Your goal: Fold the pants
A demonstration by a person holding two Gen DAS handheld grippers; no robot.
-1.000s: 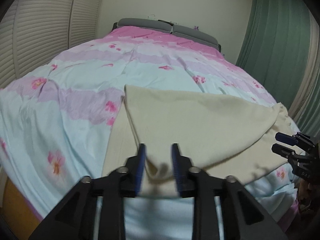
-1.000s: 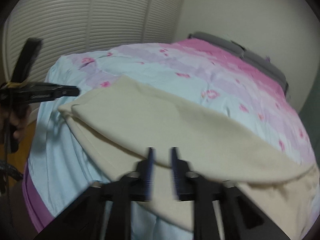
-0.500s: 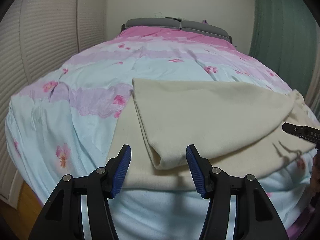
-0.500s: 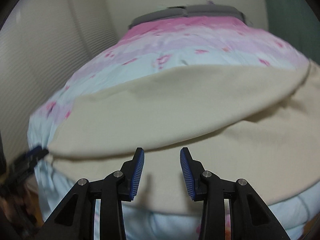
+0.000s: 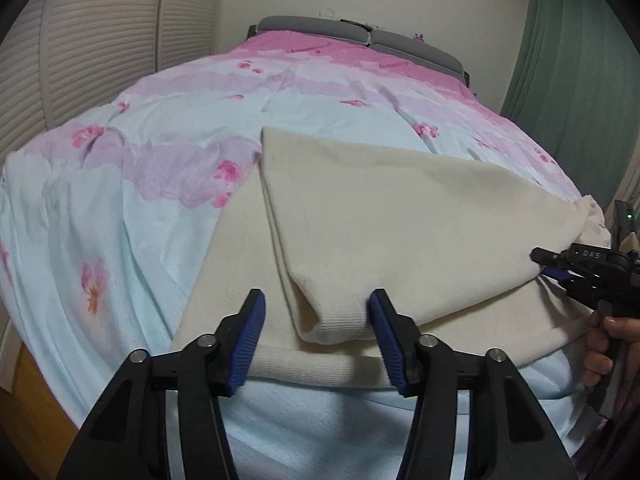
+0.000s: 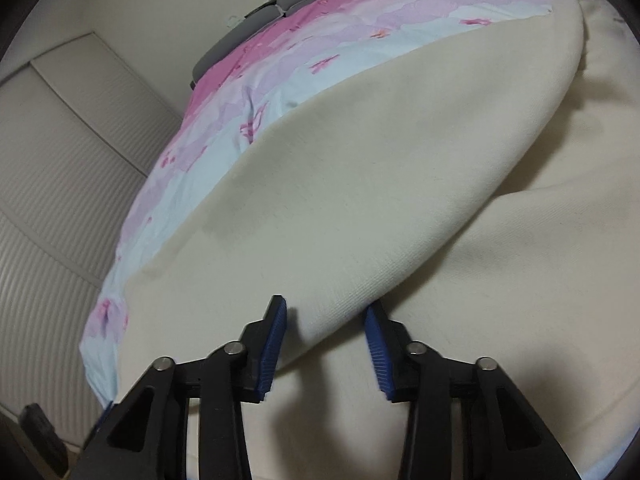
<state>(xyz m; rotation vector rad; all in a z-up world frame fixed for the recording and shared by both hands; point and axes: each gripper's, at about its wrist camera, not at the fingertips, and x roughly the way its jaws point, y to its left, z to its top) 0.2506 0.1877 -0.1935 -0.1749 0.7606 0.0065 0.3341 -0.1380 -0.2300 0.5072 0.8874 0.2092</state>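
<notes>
Cream pants [image 5: 400, 216] lie on the bed, the upper leg folded slantwise over the lower one. My left gripper [image 5: 316, 300] stands astride the upper leg's ribbed cuff [image 5: 336, 320]. Its jaws are closing; the right pad brushes the cuff and the left pad is apart from it. In the right wrist view the right gripper [image 6: 325, 308] straddles the upper leg's folded edge [image 6: 332, 292]. Its jaws are closing too, with the cloth between them and not pinched. The right gripper [image 5: 544, 265] also shows at the pants' right end, held by a hand [image 5: 600, 344].
The bed [image 5: 120, 240] has a pink and pale blue flowered cover and a grey headboard [image 5: 360, 36]. Slatted doors [image 5: 80, 60] stand to the left and a green curtain [image 5: 572, 80] to the right. Wooden floor [image 5: 24, 412] shows below the bed's near edge.
The left gripper let go of the cuff, which now rests on the lower leg, and its jaws stand wider. The right gripper rolled and sank to the upper leg's folded edge.
</notes>
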